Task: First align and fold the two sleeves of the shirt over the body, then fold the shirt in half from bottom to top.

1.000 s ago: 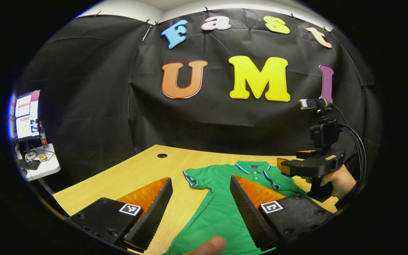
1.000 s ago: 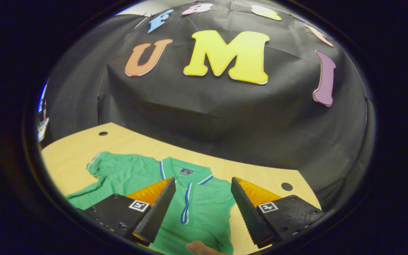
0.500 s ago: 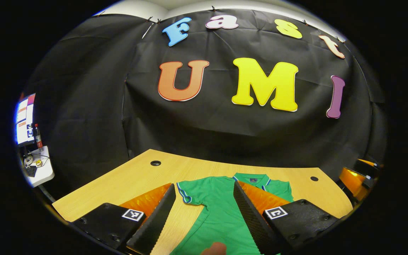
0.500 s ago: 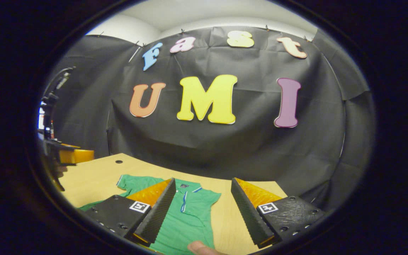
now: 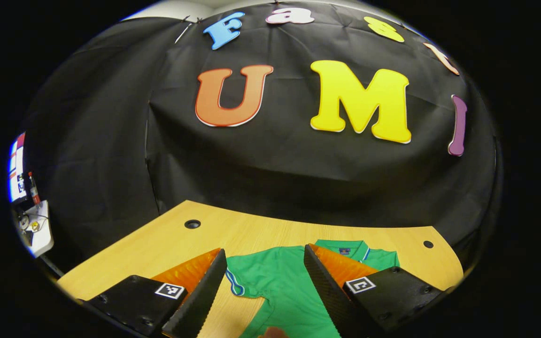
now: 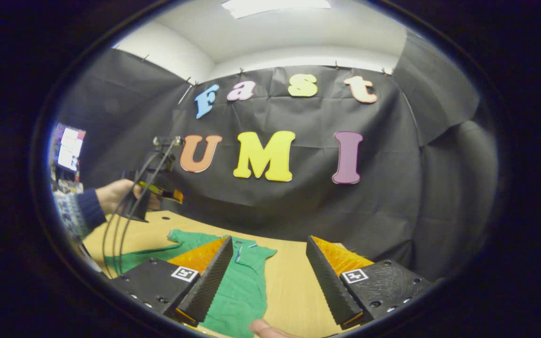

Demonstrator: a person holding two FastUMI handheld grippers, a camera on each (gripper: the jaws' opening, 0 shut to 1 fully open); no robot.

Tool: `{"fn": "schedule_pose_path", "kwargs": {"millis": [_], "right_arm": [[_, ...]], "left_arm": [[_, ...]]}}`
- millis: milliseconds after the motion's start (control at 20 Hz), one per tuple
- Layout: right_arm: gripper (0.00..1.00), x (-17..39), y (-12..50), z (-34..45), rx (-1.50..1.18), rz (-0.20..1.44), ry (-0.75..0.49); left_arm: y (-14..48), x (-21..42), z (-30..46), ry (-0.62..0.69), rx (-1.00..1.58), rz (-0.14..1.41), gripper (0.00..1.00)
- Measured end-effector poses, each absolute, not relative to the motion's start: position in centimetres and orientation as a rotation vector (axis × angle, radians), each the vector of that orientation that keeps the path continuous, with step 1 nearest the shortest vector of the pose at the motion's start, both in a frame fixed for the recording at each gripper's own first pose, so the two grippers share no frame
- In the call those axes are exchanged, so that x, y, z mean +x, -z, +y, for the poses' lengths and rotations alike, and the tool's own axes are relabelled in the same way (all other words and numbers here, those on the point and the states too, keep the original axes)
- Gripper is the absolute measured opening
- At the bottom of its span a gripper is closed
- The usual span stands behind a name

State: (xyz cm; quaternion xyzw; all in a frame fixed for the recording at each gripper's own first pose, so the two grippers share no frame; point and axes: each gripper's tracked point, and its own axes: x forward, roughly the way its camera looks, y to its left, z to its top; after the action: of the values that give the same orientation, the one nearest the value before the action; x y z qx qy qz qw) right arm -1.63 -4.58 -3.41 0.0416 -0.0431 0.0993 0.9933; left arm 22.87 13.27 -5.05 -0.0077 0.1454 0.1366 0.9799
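A green polo shirt [image 5: 280, 281] with striped collar and cuffs lies flat on the wooden table [image 5: 158, 244], collar toward the wall. My left gripper [image 5: 263, 251] hovers open above it, its fingers framing the shirt's left sleeve [image 5: 235, 281] and shoulder. My right gripper [image 6: 268, 240] is open too, above the shirt's [image 6: 242, 291] right edge, and holds nothing. In the right gripper view the left gripper [image 6: 158, 192] shows at far left, held by a hand [image 6: 115, 195] over the table's left side.
The table has two round cable holes [image 5: 192, 224] [image 5: 428, 244] near its far edge. Black cloth backs the table. A monitor [image 5: 17, 166] and a small white side table [image 5: 40, 227] stand off to the left. A fingertip [image 6: 263, 328] shows at the bottom edge.
My right gripper has pulled back and to the right, away from the collar, and tilted up so the ceiling shows. My left gripper has shifted slightly. Both stayed open.
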Motion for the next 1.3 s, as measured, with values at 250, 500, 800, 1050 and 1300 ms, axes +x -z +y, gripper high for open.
{"fn": "schedule_pose_path", "kwargs": {"millis": [250,500,800,1050,1300], "right_arm": [[0.95,-6.1,7.7,-5.9,0.053,-0.046,-0.193],[0.95,-7.0,12.9,-3.8,0.142,0.037,-0.212],[0.96,-6.1,13.6,-4.2,0.21,0.066,-0.203],[0.96,-6.2,14.2,-4.4,0.208,0.045,-0.174],[0.96,-6.0,15.9,-3.1,0.181,0.074,-0.206]], "left_arm": [[12.7,26.2,16.8,-0.314,-0.048,0.404,1.0],[17.8,25.7,20.1,-0.363,-0.134,0.487,1.0],[20.6,25.9,20.3,-0.345,-0.159,0.544,1.0],[22.0,26.5,21.2,-0.352,-0.103,0.55,0.94],[21.9,26.8,20.5,-0.324,-0.005,0.593,0.35]]}}
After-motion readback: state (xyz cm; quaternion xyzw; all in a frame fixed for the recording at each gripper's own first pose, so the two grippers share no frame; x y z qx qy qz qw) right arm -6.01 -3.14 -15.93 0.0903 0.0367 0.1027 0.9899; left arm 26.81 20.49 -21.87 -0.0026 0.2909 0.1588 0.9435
